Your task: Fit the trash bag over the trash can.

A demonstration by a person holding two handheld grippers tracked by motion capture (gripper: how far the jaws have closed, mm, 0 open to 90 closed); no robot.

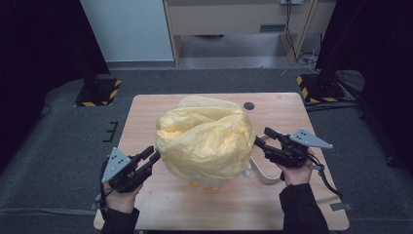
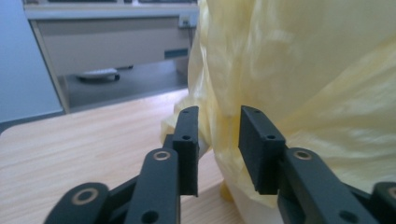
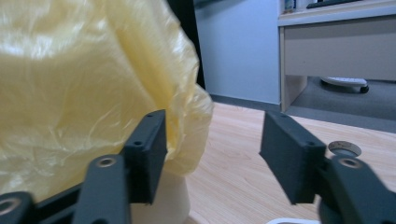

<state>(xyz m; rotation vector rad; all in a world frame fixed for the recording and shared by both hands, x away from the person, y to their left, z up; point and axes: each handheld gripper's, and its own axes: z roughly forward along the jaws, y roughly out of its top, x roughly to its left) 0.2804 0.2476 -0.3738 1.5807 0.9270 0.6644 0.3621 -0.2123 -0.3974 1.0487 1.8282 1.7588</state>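
Observation:
A puffed-up yellow plastic bag (image 1: 207, 139) stands in the middle of the wooden table (image 1: 146, 117), draped over a white object (image 3: 170, 200) whose base peeks out underneath. My left gripper (image 1: 151, 155) sits at the bag's lower left edge, jaws open. In the left gripper view the film (image 2: 303, 84) bulges just behind the gap of the left gripper (image 2: 218, 114), and no pad presses on it. My right gripper (image 1: 262, 136) is at the bag's right side, jaws wide open. In the right gripper view the bag (image 3: 84, 84) lies beside one jaw of the right gripper (image 3: 215, 121).
A pale strap or handle (image 1: 265, 176) curls on the table by the right hand. A round cable hole (image 1: 249, 105) is at the table's far edge. Beyond stand a wooden desk (image 1: 234, 19) and two black stands with hazard-striped bases (image 1: 100, 92) (image 1: 321, 90).

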